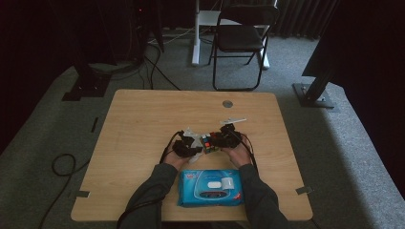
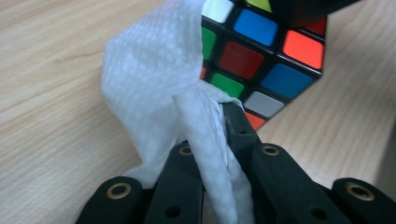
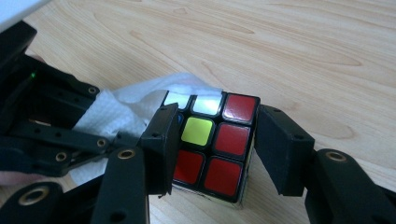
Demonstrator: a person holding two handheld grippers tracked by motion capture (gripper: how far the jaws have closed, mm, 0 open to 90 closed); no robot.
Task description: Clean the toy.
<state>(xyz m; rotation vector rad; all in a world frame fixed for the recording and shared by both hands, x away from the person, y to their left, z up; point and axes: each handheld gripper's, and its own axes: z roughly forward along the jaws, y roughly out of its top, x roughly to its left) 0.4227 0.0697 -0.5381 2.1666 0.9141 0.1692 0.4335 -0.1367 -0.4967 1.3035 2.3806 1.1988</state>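
Observation:
A scrambled puzzle cube [image 1: 208,143] is held just above the wooden table [image 1: 143,114], between the two hands. My right gripper [image 3: 222,144] is shut on the cube [image 3: 210,144], one pad on each side, and the face toward its camera is mostly red. My left gripper [image 2: 210,130] is shut on a white wet wipe [image 2: 154,79]. The wipe bunches up from the jaws and lies against the cube [image 2: 261,60]. In the high view the left gripper [image 1: 188,145] is just left of the cube and the right gripper [image 1: 224,138] just right of it.
A blue pack of wet wipes [image 1: 210,187] lies at the table's near edge between the forearms. A round grey cap [image 1: 228,103] sits in the tabletop farther back. A black folding chair [image 1: 241,38] and stand bases are on the carpet beyond.

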